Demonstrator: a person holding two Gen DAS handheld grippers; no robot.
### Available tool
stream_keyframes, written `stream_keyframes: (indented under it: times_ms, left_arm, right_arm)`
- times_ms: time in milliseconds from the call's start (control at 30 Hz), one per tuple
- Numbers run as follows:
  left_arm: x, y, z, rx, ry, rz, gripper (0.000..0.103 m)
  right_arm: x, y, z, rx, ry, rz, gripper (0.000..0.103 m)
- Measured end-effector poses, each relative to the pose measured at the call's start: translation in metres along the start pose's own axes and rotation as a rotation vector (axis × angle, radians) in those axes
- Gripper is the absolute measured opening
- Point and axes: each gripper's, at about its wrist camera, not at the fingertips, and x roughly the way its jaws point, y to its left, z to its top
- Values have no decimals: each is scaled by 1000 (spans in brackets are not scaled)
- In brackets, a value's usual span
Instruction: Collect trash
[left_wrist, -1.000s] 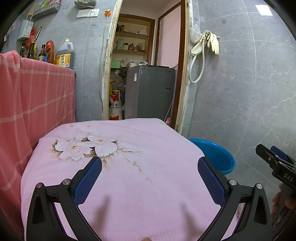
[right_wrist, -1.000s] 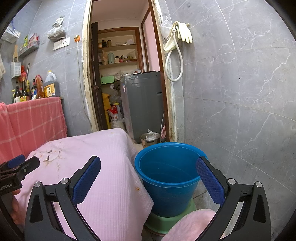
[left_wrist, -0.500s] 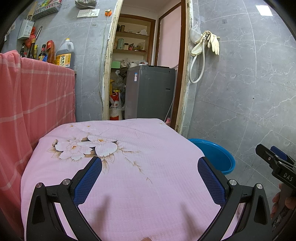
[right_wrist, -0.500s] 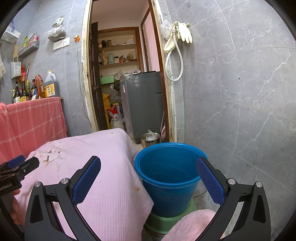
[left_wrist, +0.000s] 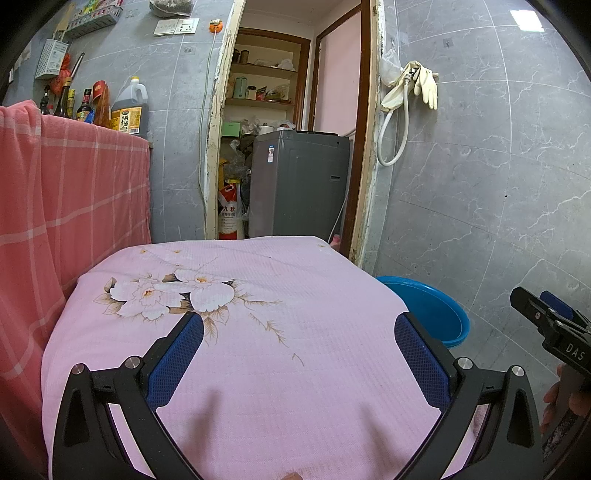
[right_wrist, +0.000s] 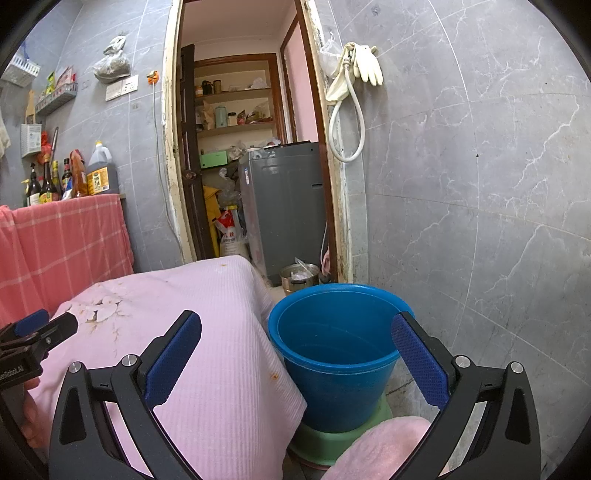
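Left wrist view: the left gripper (left_wrist: 299, 354) is spread wide, holding nothing, above the pink floral-print cloth-covered counter (left_wrist: 258, 332). The round blue plastic bucket (left_wrist: 432, 314) stands beside its right edge.

Right wrist view: the right gripper (right_wrist: 295, 354) is spread wide and empty, facing the bucket (right_wrist: 332, 354), which rests on a green plastic stool (right_wrist: 314, 439).

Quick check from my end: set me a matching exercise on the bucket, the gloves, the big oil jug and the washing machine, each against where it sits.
Things:
1. blue bucket
2. rubber gloves
3. oil jug
4. washing machine

Places:
A. beyond the doorway
B. atop the surface draped in red checked cloth
C. on a green stool beside the pink-covered table
D. hanging on the tiled wall with a white hose

Pairs: 1-C, 2-D, 3-B, 4-A
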Motion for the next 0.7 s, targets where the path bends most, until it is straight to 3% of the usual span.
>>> stream_keyframes:
  times_ms: [700]
  left_arm:
    - [0, 1, 0, 0, 0, 2, 101]
  right_arm:
    - [-1, -1, 2, 4, -1, -1, 103]
